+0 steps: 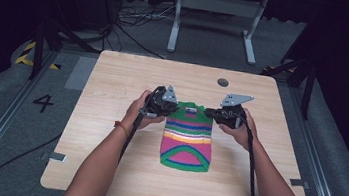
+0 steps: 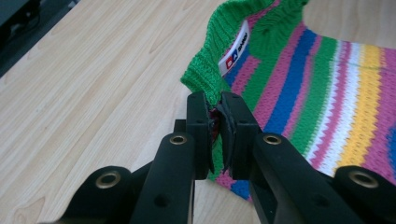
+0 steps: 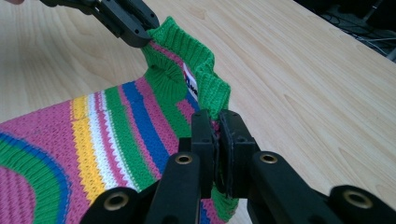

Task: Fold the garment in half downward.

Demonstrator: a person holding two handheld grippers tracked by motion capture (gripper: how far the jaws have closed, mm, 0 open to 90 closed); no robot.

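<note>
A small striped knitted sweater [image 1: 187, 139] lies on the wooden table [image 1: 109, 120], and everything here is best placed against its green ribbed collar [image 2: 212, 51], which sits at the far end of the garment from the person. The left gripper [image 1: 171, 106] is clamped on the shoulder just to the left of that collar; in the left gripper view its jaws stand nearly together with green and pink knit pinched between the pads. The right gripper [image 1: 212, 114] is clamped the same way on the shoulder just to the right of the collar, fabric squeezed between its narrow jaws in the right gripper view. Each hand is equally near its own corner, so neither has the advantage.

The sweater's long axis runs from the collar straight back toward the person, with the curved green hem [image 1: 184, 165] at the near end, resting flat on the table. The two grippers therefore hold the far edge across the width, square to that axis. The white label [image 2: 235, 49] inside the collar faces up between them. Judging by this, the coming move turns on carrying the collar edge along the long axis, either lifting it clear or folding it toward the hem, with both hands keeping level so the stripes stay square
</note>
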